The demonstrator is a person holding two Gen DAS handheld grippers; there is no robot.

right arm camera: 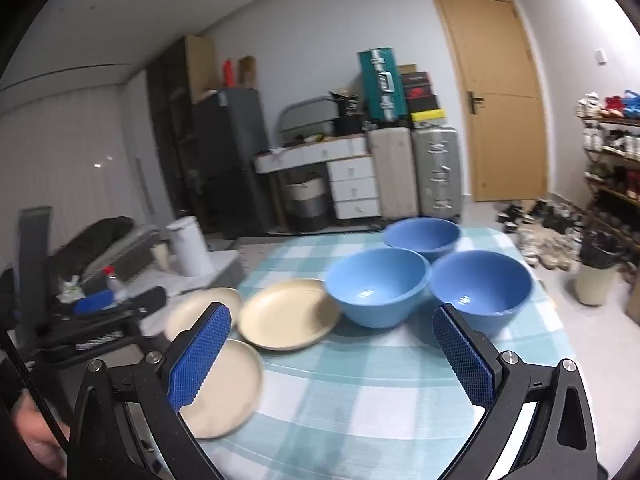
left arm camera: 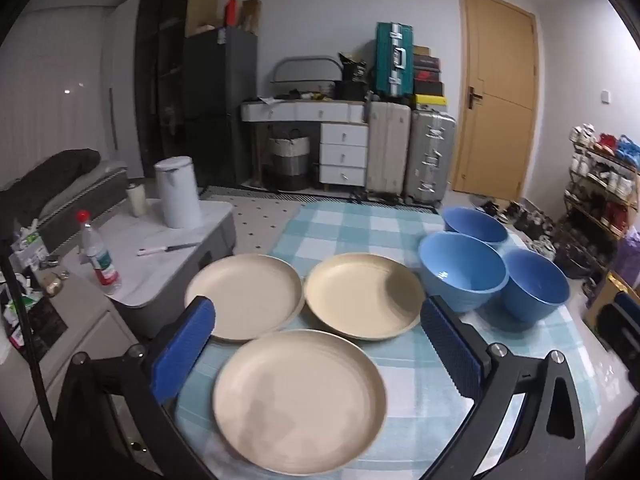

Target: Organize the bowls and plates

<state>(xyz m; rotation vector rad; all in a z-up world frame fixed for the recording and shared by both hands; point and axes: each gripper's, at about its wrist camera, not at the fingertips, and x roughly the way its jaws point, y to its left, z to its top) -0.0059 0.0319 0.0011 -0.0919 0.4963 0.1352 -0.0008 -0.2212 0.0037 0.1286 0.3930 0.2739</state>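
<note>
I held my left gripper (left arm camera: 316, 344) and right gripper (right arm camera: 332, 352) wide apart, empty, above the table (right arm camera: 360, 392). Three plates (left arm camera: 300, 404) lay toward its left edge, three bowls (right arm camera: 378, 286) toward its far right corner.

You have three round beige plates, the nearest (left arm camera: 299, 404) with a matt, faintly mottled face that looks like plastic, and the two farther ones (left arm camera: 244, 296) (left arm camera: 363, 294) equally dull. The three deep blue bowls (left arm camera: 462, 270) (left arm camera: 536, 282) (left arm camera: 476, 224) on the right look like smooth plastic, each catching a small glossy highlight inside. Under them lies a soft-looking blue-and-white checked tablecloth (left arm camera: 420, 368). Your left gripper (left arm camera: 318, 334) and right gripper (right arm camera: 332, 344) carry blue pads (left arm camera: 450, 344) with a rough, knurled rubbery texture on black matt plastic frames with shiny metal screws. On the far right the tan door (left arm camera: 494, 100) looks like smooth wood.
</note>
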